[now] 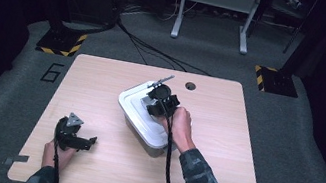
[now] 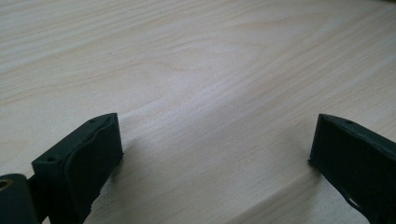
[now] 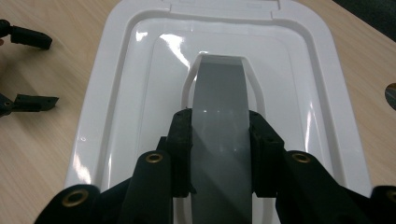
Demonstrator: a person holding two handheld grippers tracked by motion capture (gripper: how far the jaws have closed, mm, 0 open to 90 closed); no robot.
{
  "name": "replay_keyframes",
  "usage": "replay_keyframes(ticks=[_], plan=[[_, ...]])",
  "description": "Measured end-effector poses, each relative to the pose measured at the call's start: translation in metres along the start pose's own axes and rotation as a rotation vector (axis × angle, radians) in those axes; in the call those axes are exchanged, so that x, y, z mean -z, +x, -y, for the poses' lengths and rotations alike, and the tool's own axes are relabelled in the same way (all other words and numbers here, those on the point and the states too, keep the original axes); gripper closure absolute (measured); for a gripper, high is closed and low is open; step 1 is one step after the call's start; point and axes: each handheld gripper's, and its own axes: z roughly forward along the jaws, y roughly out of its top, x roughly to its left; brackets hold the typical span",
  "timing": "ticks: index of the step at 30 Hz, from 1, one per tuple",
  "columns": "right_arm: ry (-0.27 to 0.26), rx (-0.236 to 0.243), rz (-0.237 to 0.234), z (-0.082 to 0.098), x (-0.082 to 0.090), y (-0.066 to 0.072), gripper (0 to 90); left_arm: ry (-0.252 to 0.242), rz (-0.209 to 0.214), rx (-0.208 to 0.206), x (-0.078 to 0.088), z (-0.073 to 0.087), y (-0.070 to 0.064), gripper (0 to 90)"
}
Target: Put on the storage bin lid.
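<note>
While left gripper (image 1: 83, 142) rests jaws spread on table (image 1: 224, 133), right gripper (image 3: 219, 140) pinches grey handle (image 3: 219, 93) of lid (image 3: 116, 93).

Count: one worktop (image 1: 102, 81), one lidded container (image 1: 136, 117) on it with one white lid (image 3: 121, 93) and one grey handle (image 3: 219, 116). Two grippers: left gripper (image 1: 83, 142) and right gripper (image 1: 161, 105), one per hand.
</note>
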Motion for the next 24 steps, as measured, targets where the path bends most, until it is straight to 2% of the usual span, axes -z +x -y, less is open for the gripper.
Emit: replay_keyframes(ticks=[2, 6, 8, 10, 11, 12, 16, 18, 20, 24], plan=[[0.009, 0.001, -0.006, 0.001, -0.001, 0.0, 66.6, 0.0, 0.0, 0.0, 0.0, 0.0, 0.0, 2.1], [-0.006, 0.019, -0.002, 0.004, -0.001, 0.0, 66.3, 0.0, 0.0, 0.0, 0.0, 0.0, 0.0, 2.1], [-0.009, 0.012, -0.013, 0.004, 0.0, -0.001, 63.9, 0.0, 0.0, 0.0, 0.0, 0.0, 0.0, 2.1], [-0.022, 0.01, -0.027, 0.003, 0.002, -0.002, 56.4, -0.001, 0.0, 0.001, 0.0, 0.0, 0.0, 2.1], [-0.035, 0.014, -0.033, 0.003, 0.004, -0.003, 48.0, 0.0, 0.0, 0.0, 0.0, 0.0, 0.0, 2.1], [-0.032, 0.005, -0.036, 0.003, 0.006, -0.003, 45.0, 0.0, 0.0, 0.0, 0.0, 0.0, 0.0, 2.1], [-0.062, 0.034, -0.045, 0.002, 0.016, -0.008, 25.8, 0.0, 0.0, 0.0, 0.0, 0.0, 0.0, 2.1], [-0.074, 0.029, -0.043, 0.003, 0.022, -0.011, 16.4, 0.0, 0.0, 0.0, 0.0, 0.0, 0.0, 2.1], [-0.097, 0.012, -0.044, 0.004, 0.028, -0.015, 12.9, 0.0, 0.0, 0.0, 0.0, 0.0, 0.0, 2.1], [-0.137, 0.018, -0.046, 0.011, 0.042, -0.026, 3.2, 0.0, 0.0, 0.0, 0.0, 0.0, 0.0, 2.1]])
